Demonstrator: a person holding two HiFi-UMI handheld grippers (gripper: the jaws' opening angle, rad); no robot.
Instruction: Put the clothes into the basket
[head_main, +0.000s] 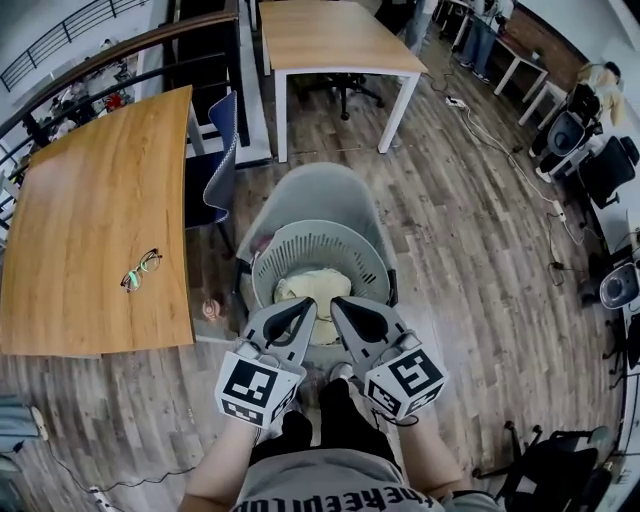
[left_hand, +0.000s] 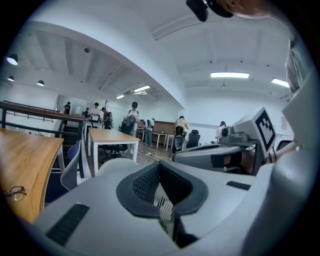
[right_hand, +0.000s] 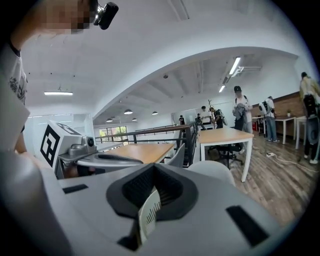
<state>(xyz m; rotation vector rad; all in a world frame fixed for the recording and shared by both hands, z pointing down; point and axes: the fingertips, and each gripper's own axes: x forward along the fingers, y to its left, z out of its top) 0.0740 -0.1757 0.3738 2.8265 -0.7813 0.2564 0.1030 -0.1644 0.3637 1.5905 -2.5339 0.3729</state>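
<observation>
A white slotted laundry basket (head_main: 322, 238) stands on a grey chair (head_main: 305, 190) right in front of me. A pale yellow cloth (head_main: 318, 285) lies inside it. My left gripper (head_main: 303, 308) and right gripper (head_main: 343, 305) hover side by side over the basket's near rim, both shut with nothing between the jaws. In the left gripper view the left gripper (left_hand: 160, 170) is shut, and a strip of the basket's slotted wall (left_hand: 165, 211) shows below the pads. The right gripper view shows the right gripper (right_hand: 154, 172) likewise shut above the basket wall (right_hand: 148, 216).
A long wooden table (head_main: 90, 220) with a pair of glasses (head_main: 141, 270) runs along the left, with a blue chair (head_main: 216, 170) beside it. Another table (head_main: 335, 35) stands beyond the basket. Cables, office chairs (head_main: 610, 170) and people are at the far right.
</observation>
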